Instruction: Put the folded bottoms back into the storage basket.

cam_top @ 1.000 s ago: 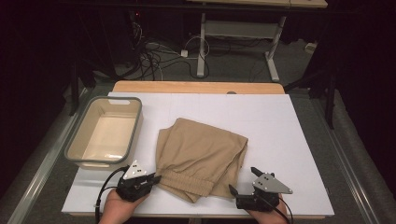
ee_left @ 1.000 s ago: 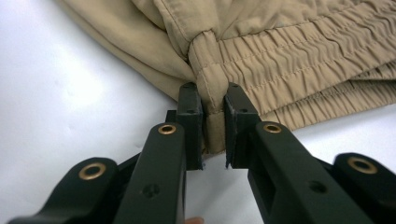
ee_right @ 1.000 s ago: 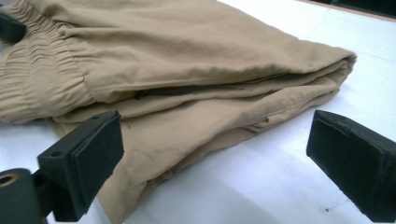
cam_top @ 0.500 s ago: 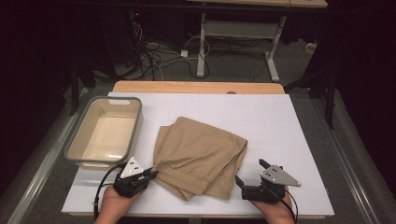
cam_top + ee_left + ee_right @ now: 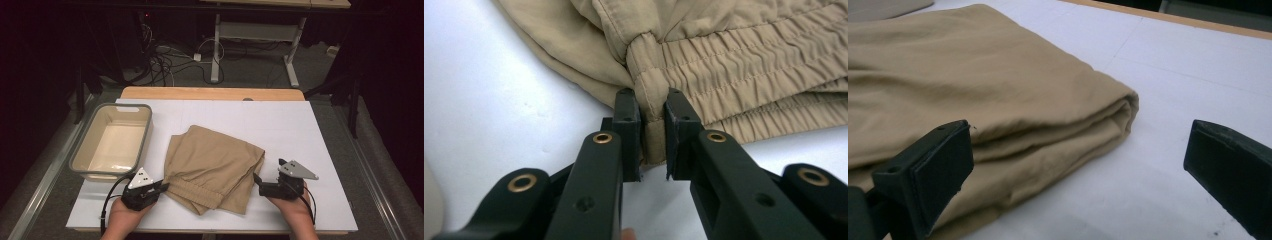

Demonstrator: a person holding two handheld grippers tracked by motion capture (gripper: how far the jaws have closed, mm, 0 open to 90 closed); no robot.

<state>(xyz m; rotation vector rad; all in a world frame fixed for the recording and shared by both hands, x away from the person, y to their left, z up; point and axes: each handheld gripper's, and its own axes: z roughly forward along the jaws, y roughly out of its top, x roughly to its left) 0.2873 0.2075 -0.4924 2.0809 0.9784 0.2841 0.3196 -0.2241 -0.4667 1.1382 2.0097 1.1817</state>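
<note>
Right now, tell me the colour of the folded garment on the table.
Tan, plain, no pattern; the folded garment shows best in the left gripper view.

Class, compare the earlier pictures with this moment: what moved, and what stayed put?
The right gripper, jaws open, drew away rightward from the folded tan trousers. The left gripper stayed clamped on their elastic waistband. The trousers shifted slightly; the beige tub did not move.

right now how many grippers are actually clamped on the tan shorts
1. The left gripper pinches the tan shorts at the elastic waistband corner. The right gripper sits open beside their right edge, holding nothing.
</note>
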